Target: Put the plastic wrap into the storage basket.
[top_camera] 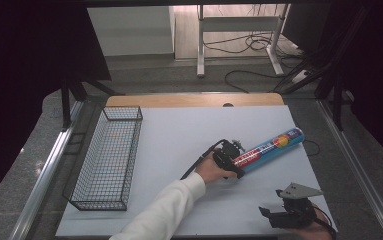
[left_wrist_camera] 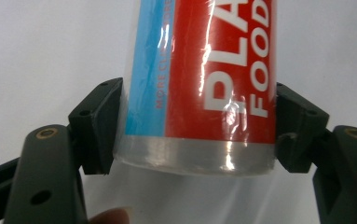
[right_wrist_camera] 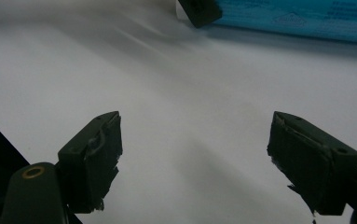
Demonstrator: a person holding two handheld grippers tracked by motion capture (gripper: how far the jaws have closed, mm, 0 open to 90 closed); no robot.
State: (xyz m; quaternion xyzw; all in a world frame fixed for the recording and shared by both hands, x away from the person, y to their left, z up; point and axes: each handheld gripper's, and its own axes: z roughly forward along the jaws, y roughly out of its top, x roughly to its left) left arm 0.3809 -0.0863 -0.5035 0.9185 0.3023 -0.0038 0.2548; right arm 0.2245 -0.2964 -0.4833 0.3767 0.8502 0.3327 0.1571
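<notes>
A long roll of plastic food wrap (top_camera: 271,147) with a blue and red label lies slanted on the white table top (top_camera: 179,130), right of centre. My left gripper (top_camera: 230,161) is shut on its near end. In the left gripper view both black jaws press the sides of the roll (left_wrist_camera: 213,70), with the left gripper (left_wrist_camera: 195,116) closed around its clear-wrapped end. My right gripper (top_camera: 274,212) hovers near the table's front right corner. In its own view the right gripper (right_wrist_camera: 195,140) stands open and empty over bare table, with the roll (right_wrist_camera: 302,16) farther off.
A long black wire basket (top_camera: 106,160) stands empty along the left side of the table. A wooden strip (top_camera: 194,100) runs along the far edge. Beyond it are floor cables and a desk frame (top_camera: 239,30).
</notes>
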